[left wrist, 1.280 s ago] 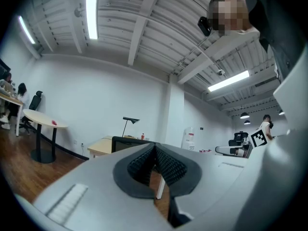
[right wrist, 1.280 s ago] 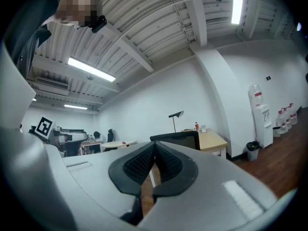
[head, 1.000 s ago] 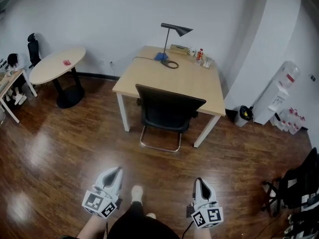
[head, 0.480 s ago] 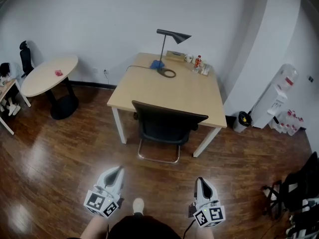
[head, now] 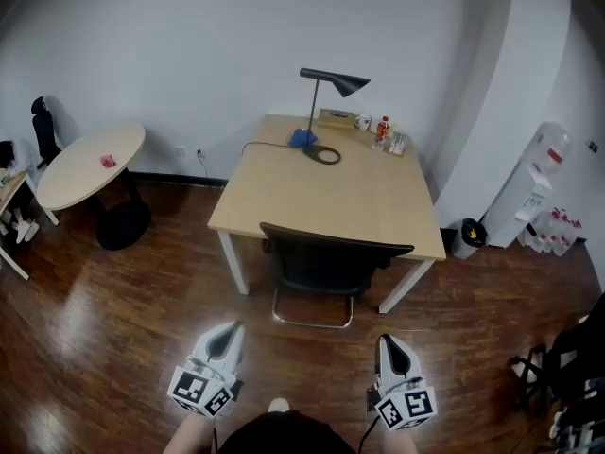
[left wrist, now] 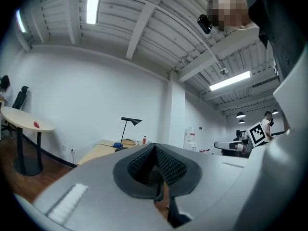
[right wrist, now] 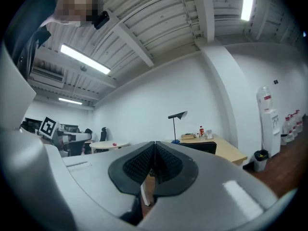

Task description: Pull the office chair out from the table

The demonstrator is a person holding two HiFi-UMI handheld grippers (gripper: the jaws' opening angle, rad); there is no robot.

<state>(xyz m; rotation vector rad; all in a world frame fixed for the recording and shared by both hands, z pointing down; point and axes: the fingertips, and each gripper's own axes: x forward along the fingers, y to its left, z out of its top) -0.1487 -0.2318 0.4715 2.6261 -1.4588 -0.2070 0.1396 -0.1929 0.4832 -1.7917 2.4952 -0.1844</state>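
One office chair tucked at one table, two empty grippers short of it.

The single black office chair (head: 333,261) stands pushed in at the near edge of the rectangular wooden table (head: 284,197), with its backrest facing the person and its seat under the top. On the table's far end are one black desk lamp (head: 333,83), one red bottle (head: 383,127) and one white mug (head: 363,121). The left gripper (head: 230,331) and right gripper (head: 388,342) are held side by side, well apart from the chair. Each has its jaws pressed together on nothing. Further out are one round table (head: 80,157) at the left, and one water dispenser (head: 537,173) and one small black bin (head: 470,235) at the right.
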